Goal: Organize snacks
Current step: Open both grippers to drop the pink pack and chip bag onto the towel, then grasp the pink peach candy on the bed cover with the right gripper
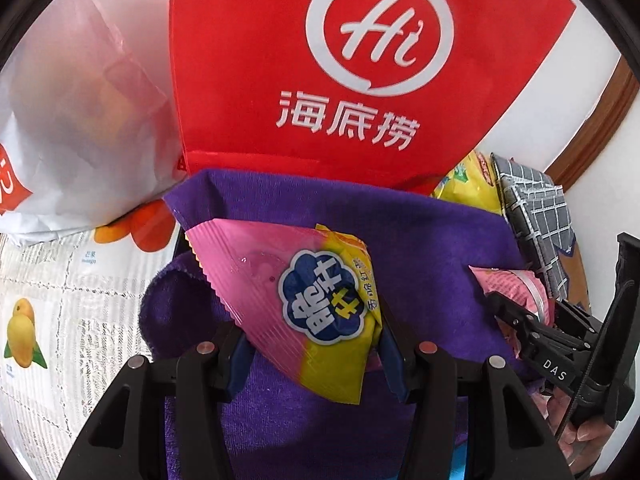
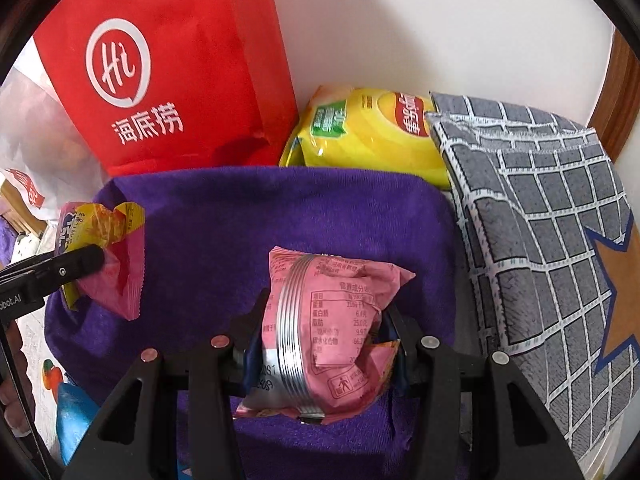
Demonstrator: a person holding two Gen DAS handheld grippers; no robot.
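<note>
A pink-and-yellow snack packet [image 1: 304, 304] with a blue flower label sits between the pads of my left gripper [image 1: 316, 344], which is shut on it above the purple towel-lined bin [image 1: 420, 240]. The same packet [image 2: 108, 248] shows at the left of the right wrist view. My right gripper [image 2: 320, 340] is shut on a second pink snack packet [image 2: 324, 332], back side up with a silver seam, over the same purple bin [image 2: 280, 208]. In the left wrist view the right gripper [image 1: 520, 320] and its packet [image 1: 512, 280] appear at the right.
A red paper bag [image 1: 360, 60] with a white logo stands behind the bin, a white plastic bag [image 1: 72, 120] to its left. A yellow chip bag [image 2: 368, 132] and a grey grid-patterned cloth [image 2: 540, 220] lie at the right. A fruit-printed tablecloth [image 1: 60, 300] covers the table.
</note>
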